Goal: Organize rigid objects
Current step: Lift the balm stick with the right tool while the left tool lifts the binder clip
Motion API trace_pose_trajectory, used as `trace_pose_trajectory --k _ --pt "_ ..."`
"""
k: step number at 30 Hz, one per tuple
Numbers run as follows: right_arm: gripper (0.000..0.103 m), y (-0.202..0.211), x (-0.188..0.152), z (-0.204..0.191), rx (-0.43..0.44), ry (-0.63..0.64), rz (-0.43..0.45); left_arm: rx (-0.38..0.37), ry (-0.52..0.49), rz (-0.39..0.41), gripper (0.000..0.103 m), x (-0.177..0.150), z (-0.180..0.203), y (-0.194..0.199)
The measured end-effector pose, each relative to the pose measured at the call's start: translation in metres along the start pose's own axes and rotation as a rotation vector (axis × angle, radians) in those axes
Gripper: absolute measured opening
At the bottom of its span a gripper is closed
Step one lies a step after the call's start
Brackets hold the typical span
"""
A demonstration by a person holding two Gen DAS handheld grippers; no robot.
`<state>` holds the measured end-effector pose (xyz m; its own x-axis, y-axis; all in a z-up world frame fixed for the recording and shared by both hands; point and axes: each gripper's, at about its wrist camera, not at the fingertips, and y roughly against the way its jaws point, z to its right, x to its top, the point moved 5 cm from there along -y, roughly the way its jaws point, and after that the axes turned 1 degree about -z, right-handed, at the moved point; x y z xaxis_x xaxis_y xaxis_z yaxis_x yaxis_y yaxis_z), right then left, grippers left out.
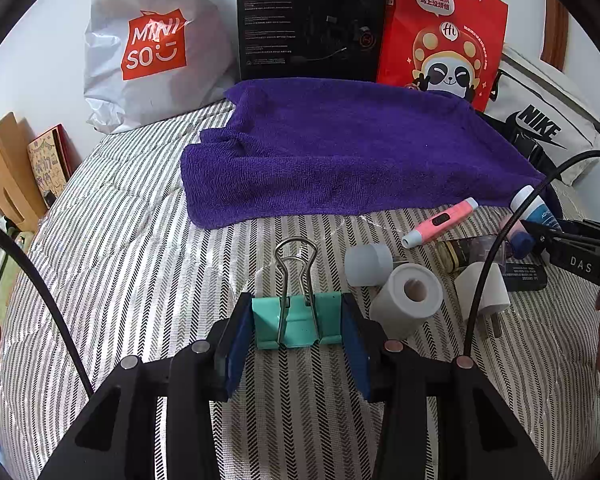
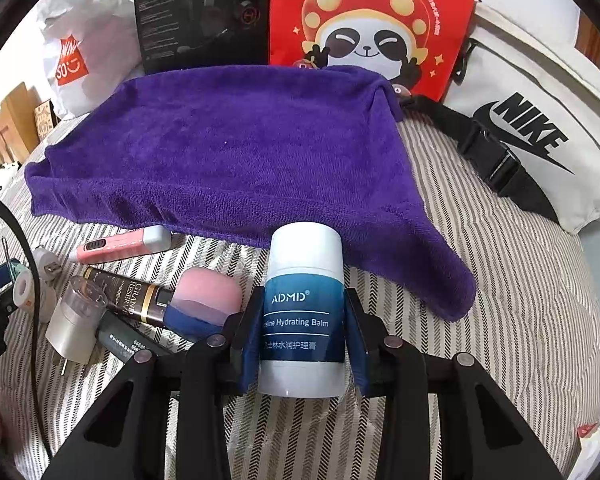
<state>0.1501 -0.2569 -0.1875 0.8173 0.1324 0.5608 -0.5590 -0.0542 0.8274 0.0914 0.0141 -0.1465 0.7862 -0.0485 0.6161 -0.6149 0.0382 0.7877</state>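
- Left claw (image 1: 298, 320) clamps a mint-green metal binder clip (image 1: 296, 322) above the striped bedcover (image 1: 140, 280).
- Right claw (image 2: 302, 336), jaws narrowed, pinches a white-and-blue cylindrical balm tube (image 2: 304, 308) beside the purple terry towel (image 2: 228, 152).
- Best practice: lift straight, keep grips square, place both on the towel.
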Motion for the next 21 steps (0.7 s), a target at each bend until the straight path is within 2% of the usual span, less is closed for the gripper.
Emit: trace_pose_trajectory --k 5,21 --pt "0.038 0.0022 -0.0041 -0.0031 -0.033 -0.001 0.064 0.000 0.000 0.000 0.041 -0.0001 0.0001 -0.0004" --pt "0.040 0.0012 -0.0042 -0.0006 0.001 -0.025 0.064 0.000 0.001 0.001 0.041 -0.0007 0.0004 0.0001"
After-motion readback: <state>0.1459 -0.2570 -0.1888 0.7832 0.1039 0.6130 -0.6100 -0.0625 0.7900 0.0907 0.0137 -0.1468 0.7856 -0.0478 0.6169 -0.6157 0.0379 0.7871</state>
